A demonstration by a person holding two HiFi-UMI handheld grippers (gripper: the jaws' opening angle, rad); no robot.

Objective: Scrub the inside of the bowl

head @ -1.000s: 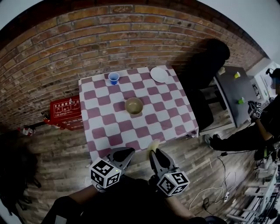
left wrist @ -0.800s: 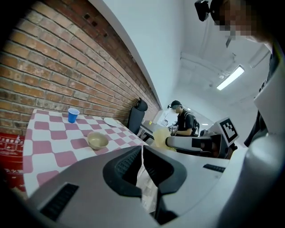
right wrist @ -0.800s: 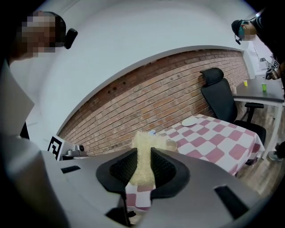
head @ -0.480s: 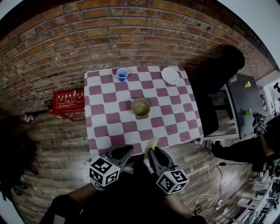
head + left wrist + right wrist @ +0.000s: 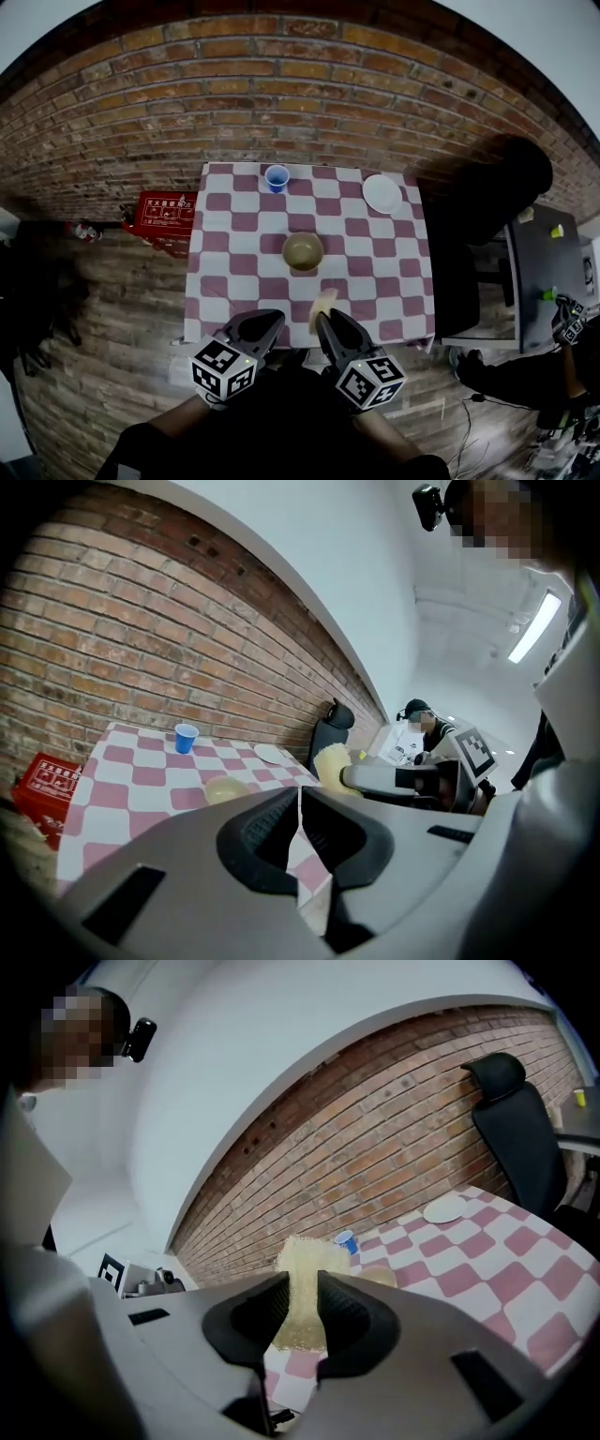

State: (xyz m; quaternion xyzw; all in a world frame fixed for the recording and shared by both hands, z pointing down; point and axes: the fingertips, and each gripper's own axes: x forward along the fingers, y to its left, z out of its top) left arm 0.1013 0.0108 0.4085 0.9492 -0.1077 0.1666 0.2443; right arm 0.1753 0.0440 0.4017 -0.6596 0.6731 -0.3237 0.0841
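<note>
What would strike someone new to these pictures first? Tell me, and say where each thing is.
The pink-and-white checked table against the brick wall stands out first, with a tan bowl at its middle and a blue cup and white plate along its far edge. Nearer, the right gripper is shut on a yellow sponge, while the left gripper beside it is shut on nothing.
</note>
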